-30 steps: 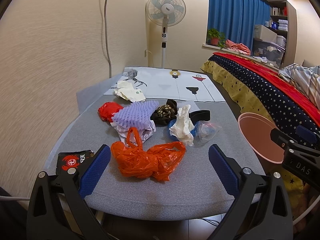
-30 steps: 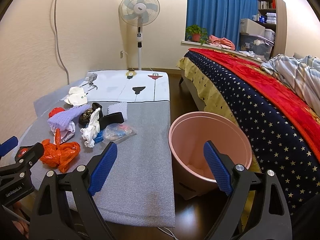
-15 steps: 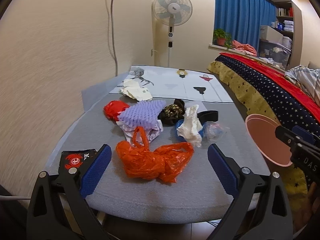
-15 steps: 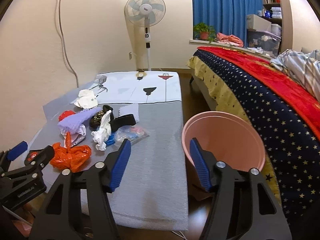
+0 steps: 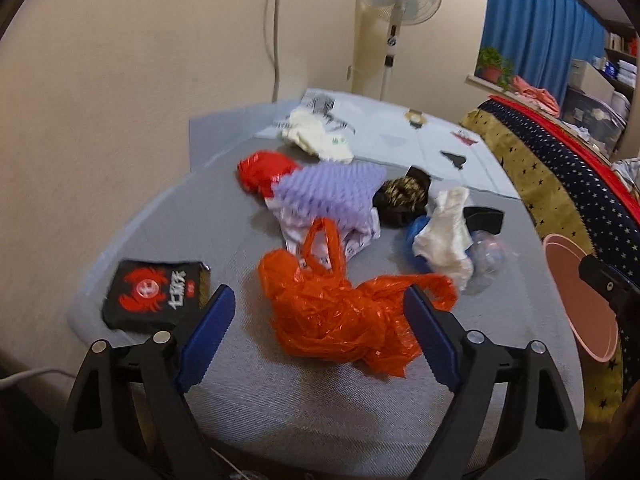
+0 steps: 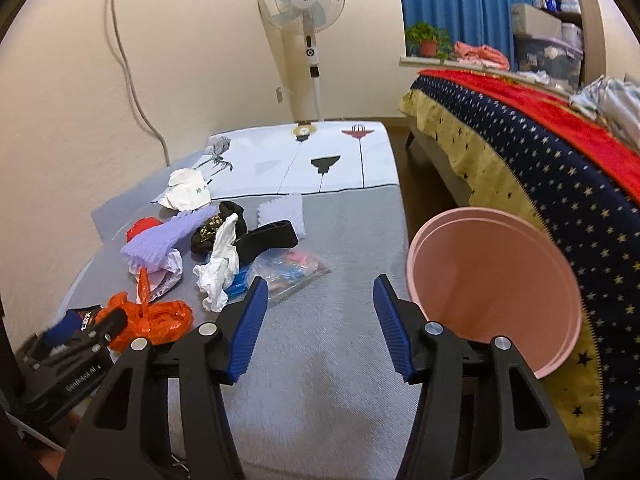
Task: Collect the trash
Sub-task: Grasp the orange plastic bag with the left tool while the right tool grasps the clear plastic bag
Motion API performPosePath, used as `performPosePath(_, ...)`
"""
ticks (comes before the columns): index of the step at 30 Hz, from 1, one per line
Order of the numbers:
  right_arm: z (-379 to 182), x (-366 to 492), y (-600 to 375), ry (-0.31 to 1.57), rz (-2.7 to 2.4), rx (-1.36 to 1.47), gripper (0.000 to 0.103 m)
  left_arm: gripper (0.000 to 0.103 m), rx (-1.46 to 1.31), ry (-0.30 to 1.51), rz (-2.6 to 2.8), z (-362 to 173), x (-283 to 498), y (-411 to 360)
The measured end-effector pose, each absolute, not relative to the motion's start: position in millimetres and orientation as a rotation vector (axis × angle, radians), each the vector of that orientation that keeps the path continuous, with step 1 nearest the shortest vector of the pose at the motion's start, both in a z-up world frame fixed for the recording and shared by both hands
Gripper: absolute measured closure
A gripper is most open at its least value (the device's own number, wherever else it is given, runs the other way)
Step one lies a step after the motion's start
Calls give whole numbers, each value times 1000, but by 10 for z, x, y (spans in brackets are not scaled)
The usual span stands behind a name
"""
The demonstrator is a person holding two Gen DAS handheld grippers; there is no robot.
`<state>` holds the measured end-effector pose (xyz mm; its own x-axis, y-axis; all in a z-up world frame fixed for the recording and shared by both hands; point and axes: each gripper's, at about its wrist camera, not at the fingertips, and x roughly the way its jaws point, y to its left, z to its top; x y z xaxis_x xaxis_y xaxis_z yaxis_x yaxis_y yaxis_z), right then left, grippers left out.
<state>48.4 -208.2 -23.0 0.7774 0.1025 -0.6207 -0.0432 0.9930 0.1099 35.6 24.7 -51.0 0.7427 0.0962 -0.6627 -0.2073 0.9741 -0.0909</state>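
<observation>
Orange plastic bag (image 5: 344, 320) lies crumpled on grey table (image 5: 320, 412), near front edge, long axis running left-right across my view, straight ahead of my left gripper (image 5: 316, 332); left jaws wide, closing, straddle bag's width in view, pads not pressing it yet, nothing held; black crab packet (image 5: 154, 296) just left of left finger; my right gripper (image 6: 318, 326) farther off, over bare cloth, jaws about half open, closing, nothing between; pink bin (image 6: 492, 292) to its right beside table; left hand nearer bag

Crumpled orange bag (image 5: 344, 316) on grey table (image 5: 320, 400)
</observation>
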Motion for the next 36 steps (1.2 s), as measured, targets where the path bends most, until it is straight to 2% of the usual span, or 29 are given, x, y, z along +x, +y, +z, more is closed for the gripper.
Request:
performPosePath(4, -324, 655, -2041, 705, 119, 115, 48, 28, -169, 750, 158, -643, 451, 233)
performPosePath(6, -364, 743, -2002, 718, 140, 127, 48, 40, -178, 774, 149, -701, 497, 235)
performPosePath(12, -526, 1035, -1883, 782, 176, 166, 48, 50, -182, 773, 132, -721, 580, 234)
performPosePath(21, -723, 1262, -1714, 871, 188, 166, 48, 54, -193, 779, 136, -697, 660, 296)
performPosePath(23, -743, 1278, -1720, 877, 178, 168, 59, 54, -185, 779, 135, -693, 662, 281)
performPosePath(25, -742, 1283, -1719, 877, 180, 158, 78, 54, -187, 779, 133, -689, 671, 287)
performPosePath(28, -694, 1249, -1728, 866, 183, 136, 91, 55, -190, 777, 134, -675, 674, 292)
performPosePath(36, -502, 1033, -1810, 831, 207, 99, 97, 59, -168, 756, 117, -602, 615, 248)
